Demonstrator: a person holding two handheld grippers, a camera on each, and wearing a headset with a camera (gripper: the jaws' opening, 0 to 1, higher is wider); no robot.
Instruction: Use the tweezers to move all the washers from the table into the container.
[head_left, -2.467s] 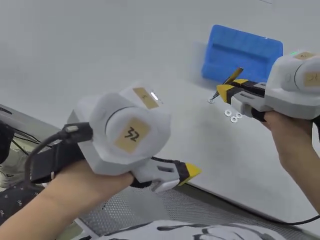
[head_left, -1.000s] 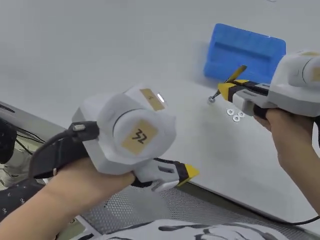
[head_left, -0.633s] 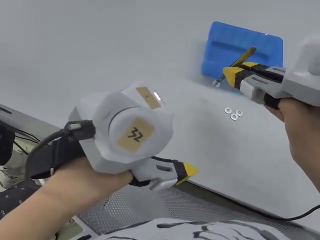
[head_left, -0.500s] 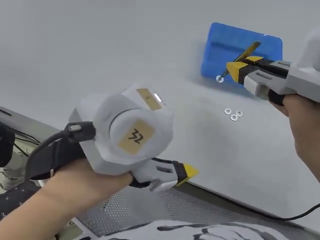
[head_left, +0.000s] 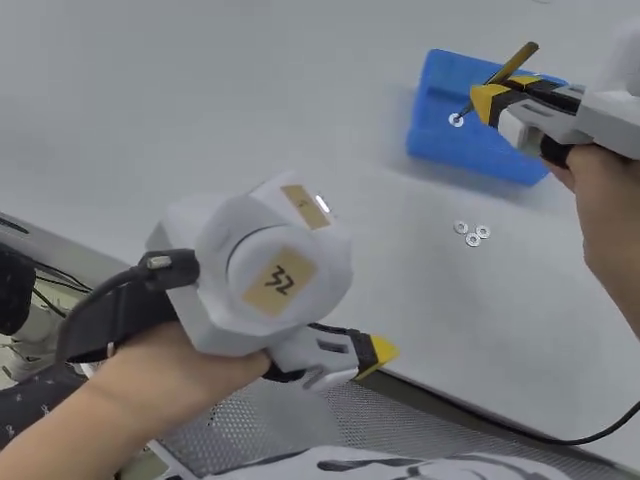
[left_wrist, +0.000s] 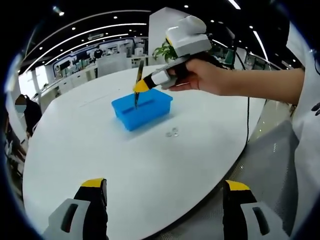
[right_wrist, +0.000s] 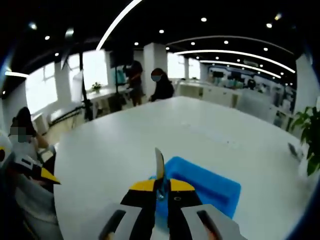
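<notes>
The right tongs (head_left: 484, 99) are clamped on the tweezers (head_left: 518, 58), the left tongs (left_wrist: 164, 184) held apart; released early, the washer (head_left: 456, 120) could be lost past the rim of the box (head_left: 440, 145).

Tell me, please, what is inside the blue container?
The container's visible inside is bare blue; I see no washer lying there. The tweezers hold one washer over it. The part behind the right gripper is covered, so I cannot tell there.

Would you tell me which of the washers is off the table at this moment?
The washer at the tweezers' tips, held over the blue container by the right gripper; the other three washers lie clustered on the table.
</notes>
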